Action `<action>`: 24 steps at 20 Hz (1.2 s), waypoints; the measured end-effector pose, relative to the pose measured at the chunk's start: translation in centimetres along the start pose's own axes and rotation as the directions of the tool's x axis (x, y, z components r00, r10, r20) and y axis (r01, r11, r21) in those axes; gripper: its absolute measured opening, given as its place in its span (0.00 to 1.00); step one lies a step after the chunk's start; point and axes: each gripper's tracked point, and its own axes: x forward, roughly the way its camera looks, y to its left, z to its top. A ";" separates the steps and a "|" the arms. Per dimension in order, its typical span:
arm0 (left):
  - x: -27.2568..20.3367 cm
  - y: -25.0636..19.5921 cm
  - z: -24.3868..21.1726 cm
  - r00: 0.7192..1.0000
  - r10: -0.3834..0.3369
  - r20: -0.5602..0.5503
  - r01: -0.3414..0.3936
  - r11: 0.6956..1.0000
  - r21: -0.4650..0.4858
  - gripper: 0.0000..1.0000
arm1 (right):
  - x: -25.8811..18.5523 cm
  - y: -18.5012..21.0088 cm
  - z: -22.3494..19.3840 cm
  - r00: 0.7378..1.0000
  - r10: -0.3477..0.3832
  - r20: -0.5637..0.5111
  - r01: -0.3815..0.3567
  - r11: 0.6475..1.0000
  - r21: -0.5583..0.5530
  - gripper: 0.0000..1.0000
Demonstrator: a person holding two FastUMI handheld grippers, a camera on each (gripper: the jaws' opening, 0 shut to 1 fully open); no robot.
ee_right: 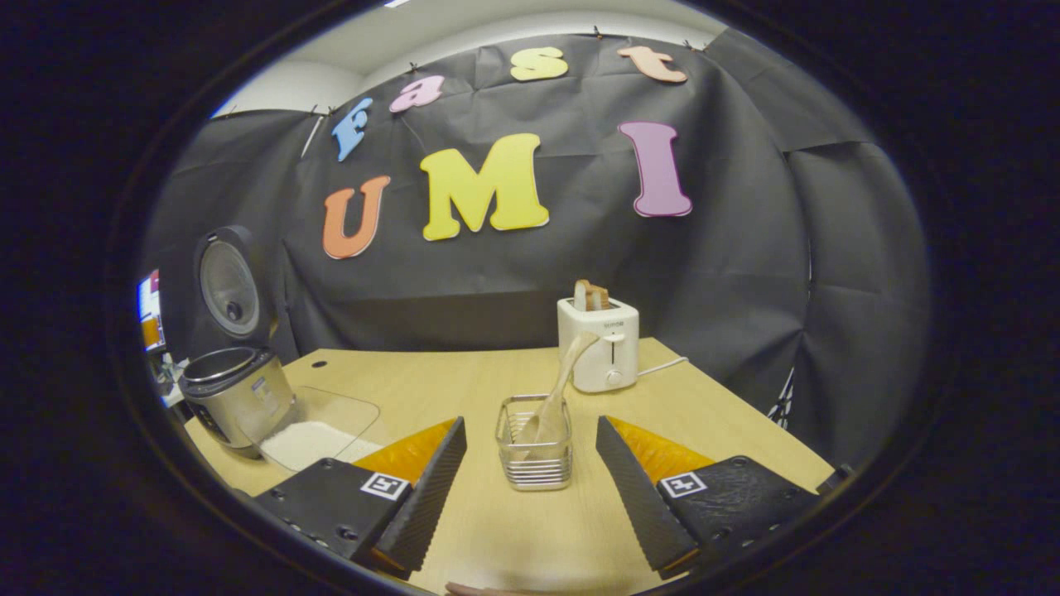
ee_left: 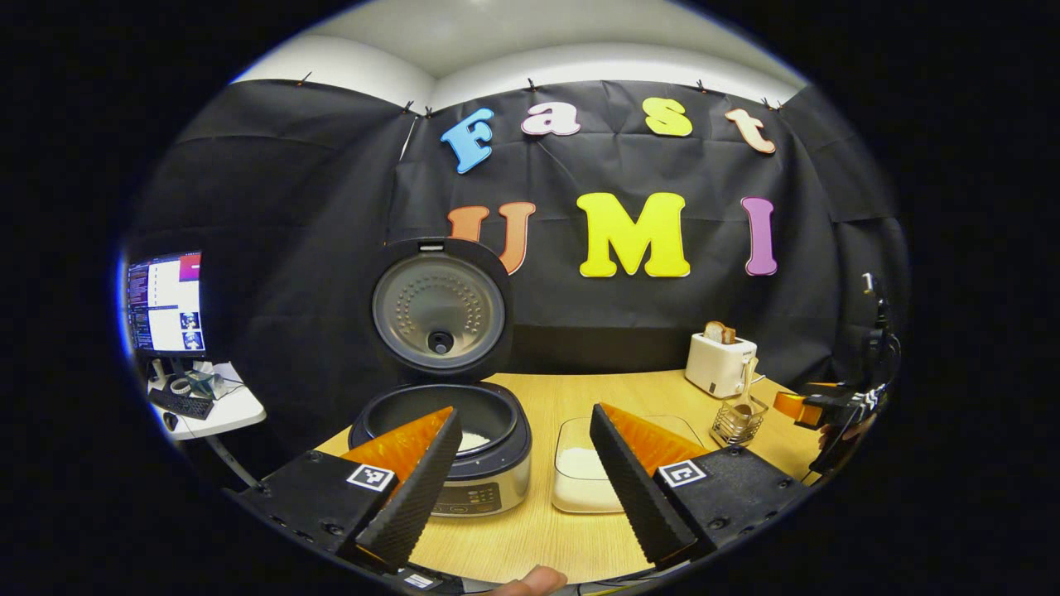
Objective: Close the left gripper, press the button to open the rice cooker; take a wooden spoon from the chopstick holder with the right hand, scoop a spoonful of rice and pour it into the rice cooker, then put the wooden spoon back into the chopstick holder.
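The rice cooker (ee_left: 451, 451) stands with its lid (ee_left: 439, 310) raised upright; a little white rice lies in its dark pot. To its right sits a clear dish of rice (ee_left: 584, 476). My left gripper (ee_left: 522, 488) is open, held back from the cooker and the dish. In the right gripper view the wooden spoon (ee_right: 556, 393) leans in the wire chopstick holder (ee_right: 534, 455), bowl end down. My right gripper (ee_right: 530, 497) is open just short of the holder, nothing between its fingers. The cooker (ee_right: 236, 397) and rice dish (ee_right: 315, 434) sit at far left there.
A white toaster (ee_right: 600, 352) with bread in it stands behind the holder, its cord trailing right. The other gripper (ee_left: 836, 406) and the holder (ee_left: 737, 418) show at the right of the left gripper view. A side desk with a monitor (ee_left: 166, 306) is beyond the table's left edge.
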 end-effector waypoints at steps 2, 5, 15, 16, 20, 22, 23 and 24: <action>0.0 -0.6 -0.1 1.000 -0.019 0.008 0.019 1.000 0.002 0.99 | 2.5 -0.8 0.5 1.000 -0.007 -0.010 0.007 1.000 0.009 0.94; 0.1 -1.5 -0.1 0.999 -0.041 0.004 0.040 0.999 0.014 0.99 | 6.2 -1.0 0.7 0.997 0.014 -0.071 -0.011 0.999 0.043 0.95; 0.0 -1.3 0.2 0.998 -0.061 0.003 0.061 0.998 0.008 0.99 | 16.1 -1.2 0.8 0.980 0.008 -0.200 0.016 0.993 0.116 0.89; -0.2 -1.3 0.4 0.998 -0.069 0.010 0.069 0.998 0.006 0.99 | 16.6 -1.1 0.5 0.975 0.017 -0.220 0.012 0.992 0.129 0.94; -1.6 -2.0 1.5 0.993 -0.106 0.049 0.105 0.994 0.027 0.99 | 18.3 -0.6 -0.4 0.948 0.007 -0.317 0.047 0.985 0.164 0.90; -2.0 -2.3 1.8 0.991 -0.118 0.065 0.116 0.993 0.038 0.99 | 18.6 -0.8 -0.7 0.937 -0.038 -0.348 0.077 0.992 0.098 0.90; -2.0 -2.4 1.8 0.990 -0.124 0.067 0.121 0.992 0.043 0.99 | 18.7 -0.7 -0.6 0.935 -0.047 -0.352 0.081 0.993 0.080 0.90; -1.9 -2.5 1.8 0.990 -0.126 0.066 0.123 0.991 0.046 0.99 | 18.9 -0.3 -0.6 0.935 -0.041 -0.351 0.076 0.993 0.085 0.86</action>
